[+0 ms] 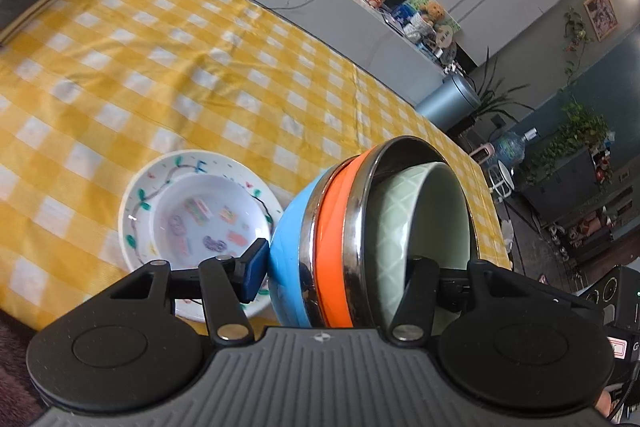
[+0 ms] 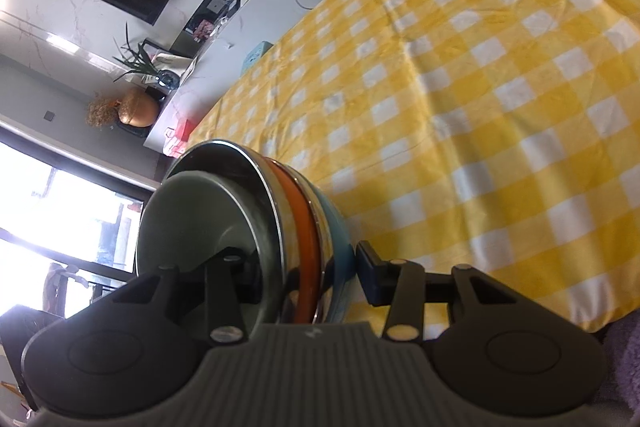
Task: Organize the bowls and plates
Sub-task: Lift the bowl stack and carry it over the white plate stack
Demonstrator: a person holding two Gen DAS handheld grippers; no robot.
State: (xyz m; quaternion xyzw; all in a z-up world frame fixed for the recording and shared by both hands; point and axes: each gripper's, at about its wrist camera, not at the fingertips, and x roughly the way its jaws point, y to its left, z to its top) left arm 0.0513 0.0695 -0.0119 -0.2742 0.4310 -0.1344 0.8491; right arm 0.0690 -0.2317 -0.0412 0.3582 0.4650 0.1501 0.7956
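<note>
So the big yellow checked tablecloth is our landmark for everything. We've got the nested bowl stack just above its near edge, tipped on its side so the mouth faces sideways: blue bowl outermost, then the orange one with steel rims, and the pale green bowl innermost.

Both grippers pinch that stack from opposite sides of the rim. Our left gripper has one finger on the blue outside and the other tucked inside the green bowl, clamped at a middling width. Our right gripper does the same from its side, a bit narrower.

What matters next, we reckon: the white decorated plate sits flat on the cloth, just beside the stack's blue bottom, on the left gripper's side. So the stack's axis lies across the cloth rather than upright, and it'd need righting, bottom down, before landing on that plate.
</note>
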